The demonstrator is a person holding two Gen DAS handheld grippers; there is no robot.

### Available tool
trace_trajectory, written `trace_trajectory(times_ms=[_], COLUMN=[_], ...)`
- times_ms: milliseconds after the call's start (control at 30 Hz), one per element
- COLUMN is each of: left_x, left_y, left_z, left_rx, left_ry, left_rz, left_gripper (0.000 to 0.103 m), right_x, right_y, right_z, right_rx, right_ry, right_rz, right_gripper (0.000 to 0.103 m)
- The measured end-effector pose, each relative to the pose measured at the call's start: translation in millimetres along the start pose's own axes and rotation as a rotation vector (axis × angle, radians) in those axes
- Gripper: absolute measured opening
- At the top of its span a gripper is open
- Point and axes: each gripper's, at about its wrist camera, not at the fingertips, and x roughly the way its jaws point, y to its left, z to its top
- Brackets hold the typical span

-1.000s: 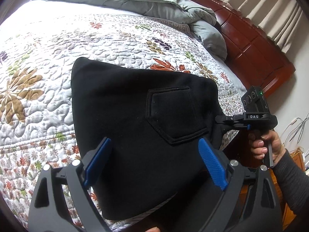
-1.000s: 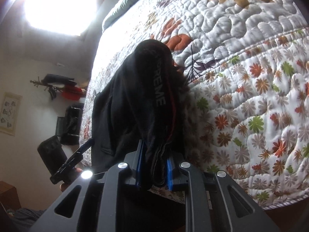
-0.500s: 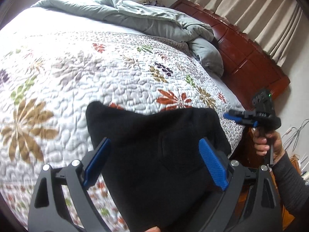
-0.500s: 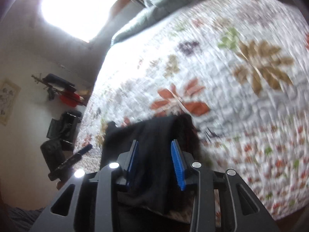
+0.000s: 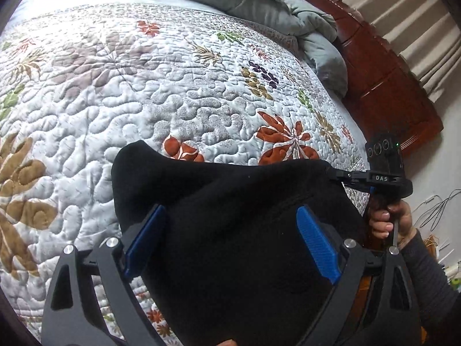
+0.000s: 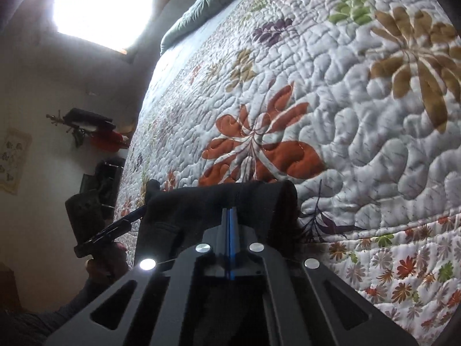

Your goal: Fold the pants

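Note:
The black pants (image 5: 230, 216) lie folded near the front edge of the quilted bed; they also show in the right wrist view (image 6: 201, 201). My left gripper (image 5: 230, 236) is open, its blue fingers (image 5: 314, 242) spread over the pants and holding nothing. My right gripper (image 6: 229, 216) is shut with its blue pads together over the right edge of the pants; whether cloth is pinched between them I cannot tell. It shows in the left wrist view (image 5: 338, 176) at the pants' right corner.
The floral quilt (image 5: 144, 86) covers the bed. A grey-green duvet (image 5: 259, 3) is bunched at the far end by the red-brown wooden headboard (image 5: 389, 86). The left gripper shows at the left in the right wrist view (image 6: 126, 225). Cables lie on the floor (image 5: 435, 210).
The right gripper opened and let go of the pants, then shut again at their right edge. The pants settled lower on the bed. Both cameras moved forward over the bed.

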Motion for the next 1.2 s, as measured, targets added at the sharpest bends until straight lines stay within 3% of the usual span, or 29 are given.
trace_trajectory(times_ms=[133, 233, 300, 400, 533, 633, 733, 1000, 1200], left_x=[-7, -34, -55, -79, -84, -67, -47, -43, -73], left_y=[-1, -12, -24, -43, -63, -68, -58, -51, -43], left_z=[3, 0, -10, -34, -70, -90, -99, -106, -98], left_rx=[-0.006, 0.014, 0.046, 0.094, 0.134, 0.166, 0.132, 0.097, 0.091], left_ry=[0.002, -0.045, -0.078, -0.089, -0.064, -0.014, 0.03, 0.02, -0.012], left_rz=[0.006, 0.059, 0.065, 0.024, -0.052, -0.046, -0.036, -0.084, -0.036], left_gripper=[0.091, 0.091, 0.092, 0.092, 0.092, 0.092, 0.091, 0.091, 0.094], right_x=[-5, -35, -52, -61, -40, -21, -15, -26, -56], right_y=[13, 29, 42, 64, 79, 68, 45, 11, 12], right_z=[2, -7, -18, -46, -83, -100, -102, -102, -94], right_rx=[-0.022, -0.039, -0.064, -0.117, -0.166, -0.153, -0.104, -0.023, -0.047], right_ry=[-0.013, -0.078, -0.099, -0.08, 0.002, 0.052, 0.051, 0.012, -0.017], right_rz=[-0.019, -0.005, 0.015, 0.031, 0.038, -0.008, -0.022, 0.057, -0.027], right_gripper=[0.0, 0.011, 0.011, 0.011, 0.011, 0.01, 0.0, 0.0, 0.002])
